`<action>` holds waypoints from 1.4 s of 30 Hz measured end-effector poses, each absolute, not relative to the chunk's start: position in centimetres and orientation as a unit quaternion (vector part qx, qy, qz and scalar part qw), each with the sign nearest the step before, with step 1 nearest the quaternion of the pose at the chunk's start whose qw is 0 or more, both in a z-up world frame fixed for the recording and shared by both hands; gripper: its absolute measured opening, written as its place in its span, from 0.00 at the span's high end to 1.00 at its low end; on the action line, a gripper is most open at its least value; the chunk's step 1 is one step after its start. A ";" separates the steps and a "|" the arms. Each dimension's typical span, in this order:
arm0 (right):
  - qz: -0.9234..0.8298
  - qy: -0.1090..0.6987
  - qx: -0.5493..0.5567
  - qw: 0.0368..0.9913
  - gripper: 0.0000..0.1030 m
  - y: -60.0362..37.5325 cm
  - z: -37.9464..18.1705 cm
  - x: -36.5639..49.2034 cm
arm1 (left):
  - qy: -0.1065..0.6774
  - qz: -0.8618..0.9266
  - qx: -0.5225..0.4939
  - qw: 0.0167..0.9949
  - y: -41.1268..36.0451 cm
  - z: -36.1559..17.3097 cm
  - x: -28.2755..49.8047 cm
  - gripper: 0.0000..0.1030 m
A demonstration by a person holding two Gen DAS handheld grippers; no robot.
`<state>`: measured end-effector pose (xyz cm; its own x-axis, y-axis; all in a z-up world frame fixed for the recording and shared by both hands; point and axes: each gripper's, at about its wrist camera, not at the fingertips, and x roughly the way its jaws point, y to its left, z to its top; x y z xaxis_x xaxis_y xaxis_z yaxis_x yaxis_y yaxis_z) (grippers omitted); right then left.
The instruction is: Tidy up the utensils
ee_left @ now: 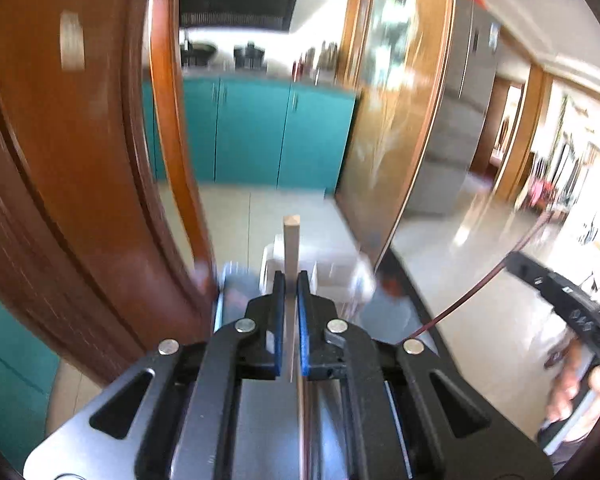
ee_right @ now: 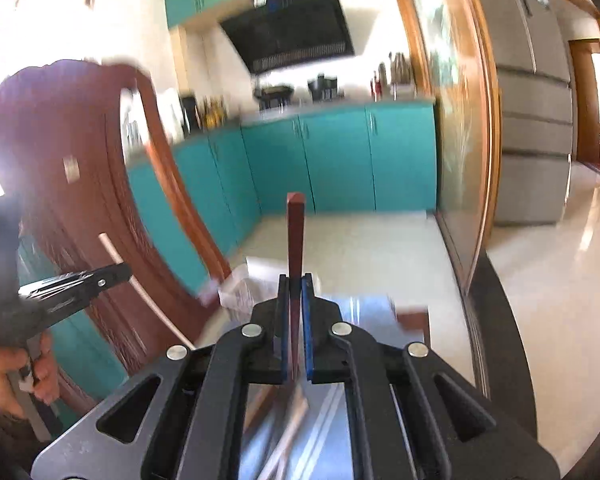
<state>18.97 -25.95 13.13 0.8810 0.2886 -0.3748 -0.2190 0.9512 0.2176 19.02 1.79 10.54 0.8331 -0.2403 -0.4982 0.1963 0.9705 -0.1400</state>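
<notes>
Above the blurred white container [ee_left: 320,268], we see a pale wooden chopstick [ee_left: 291,240], square-ended and light beige, sticking up and forward from our left gripper [ee_left: 291,280], whose blue pads are clamped tight on it. Over that same container [ee_right: 244,288] in the right wrist view, a dark reddish-brown chopstick [ee_right: 296,232], also square-tipped, rises from our right gripper [ee_right: 296,280], its jaws pinched narrow around the stick. Teal cabinets [ee_right: 340,156] stand well beyond the container.

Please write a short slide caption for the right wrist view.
Right gripper shut on a reddish-brown chopstick, raised toward teal kitchen cabinets.
</notes>
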 end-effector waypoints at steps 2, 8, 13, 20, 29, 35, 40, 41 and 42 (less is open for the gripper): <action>0.126 0.173 0.098 0.972 0.94 -25.9 14.8 19.6 | 0.226 -0.101 -0.049 0.968 2.1 13.6 19.4 0.94; 0.087 0.151 0.106 0.979 0.94 -23.6 15.1 23.9 | 0.160 -0.064 -0.084 0.982 1.8 17.3 21.7 0.94; 0.074 0.180 0.088 0.977 0.94 -21.7 10.8 26.6 | 0.166 -0.032 -0.060 0.984 -0.2 12.9 25.4 0.93; 0.081 0.212 0.088 0.970 0.94 -21.5 7.2 26.4 | 0.247 -0.039 -0.065 0.966 -1.7 5.8 28.5 0.93; 0.082 0.193 0.096 0.973 0.67 -22.1 8.1 23.3 | 0.242 -0.049 -0.062 0.967 -2.0 5.5 27.1 0.88; 0.106 0.151 0.106 0.977 0.57 -23.2 8.3 16.2 | 0.241 -0.067 -0.081 0.965 -0.9 4.9 22.5 0.73; 0.085 0.273 0.073 0.956 0.57 -22.4 0.9 16.3 | 0.293 -0.069 -0.043 0.953 -1.6 -0.7 18.5 0.63; 0.084 0.306 0.077 0.945 0.57 -22.2 -1.0 16.8 | 0.309 -0.070 -0.031 0.948 -2.1 -2.2 18.0 0.63; 0.085 0.340 0.085 0.933 0.57 -22.1 -2.8 17.4 | 0.330 -0.073 -0.017 0.941 -2.6 -4.1 17.4 0.63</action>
<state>17.42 -22.08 -2.80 0.7549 0.2170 -0.6190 -0.1020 0.9711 0.2160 17.43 -2.61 -4.09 0.7716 -0.1492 -0.6183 0.1267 0.9887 -0.0805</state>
